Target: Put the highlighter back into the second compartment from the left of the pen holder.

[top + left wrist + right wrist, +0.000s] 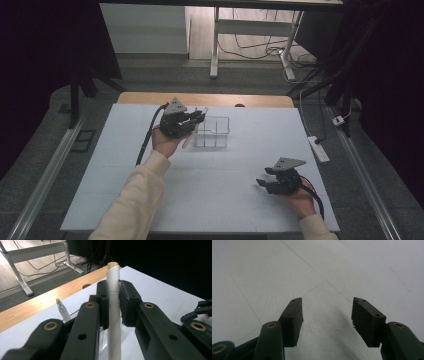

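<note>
White cylindrical pen clenched by left gripper beside clear plastic organiser; right gripper released. Risk: compartment wall struck, pen tilted.

White pen with a tan cap end — 2 black jaws around it (brass-coloured rivets); clear wire-edged holder on a white worktop edged in wood.

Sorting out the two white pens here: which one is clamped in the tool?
The tan-capped pen, upright between the left tool's jaws. The other pen, with a clear tip, stands free behind it.
</note>
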The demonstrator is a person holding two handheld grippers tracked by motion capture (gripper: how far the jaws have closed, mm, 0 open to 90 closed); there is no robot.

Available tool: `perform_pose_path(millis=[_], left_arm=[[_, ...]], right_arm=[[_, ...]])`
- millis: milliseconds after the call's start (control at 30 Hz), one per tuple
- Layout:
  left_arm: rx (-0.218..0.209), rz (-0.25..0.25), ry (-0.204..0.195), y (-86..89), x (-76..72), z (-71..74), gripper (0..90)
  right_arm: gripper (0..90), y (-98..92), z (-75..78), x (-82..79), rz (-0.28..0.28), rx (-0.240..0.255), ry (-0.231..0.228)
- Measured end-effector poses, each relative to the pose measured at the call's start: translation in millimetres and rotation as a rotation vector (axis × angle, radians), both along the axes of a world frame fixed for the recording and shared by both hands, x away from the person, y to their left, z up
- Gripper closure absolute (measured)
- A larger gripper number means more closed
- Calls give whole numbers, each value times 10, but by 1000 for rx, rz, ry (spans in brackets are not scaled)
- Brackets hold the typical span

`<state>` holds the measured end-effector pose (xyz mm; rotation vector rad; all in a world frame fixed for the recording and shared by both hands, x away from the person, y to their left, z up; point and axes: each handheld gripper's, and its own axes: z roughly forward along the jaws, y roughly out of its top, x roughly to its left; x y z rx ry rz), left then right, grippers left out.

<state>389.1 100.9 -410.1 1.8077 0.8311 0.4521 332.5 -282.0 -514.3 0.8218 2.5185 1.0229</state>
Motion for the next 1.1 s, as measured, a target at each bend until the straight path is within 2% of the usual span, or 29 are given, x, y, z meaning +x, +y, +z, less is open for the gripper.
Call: perform_pose_path(millis=[300,800,1100], left_arm=[[0,5,0,19,4,-3,786],[3,19,15,83,-12,-104,786],[-2,55,2,182,24,-69,786]], right_arm=[[411,25,-24,-3,3,-16,-4],[410,44,-35,-6,9,-30,1],[410,43,-35,-3,9,-28,2]])
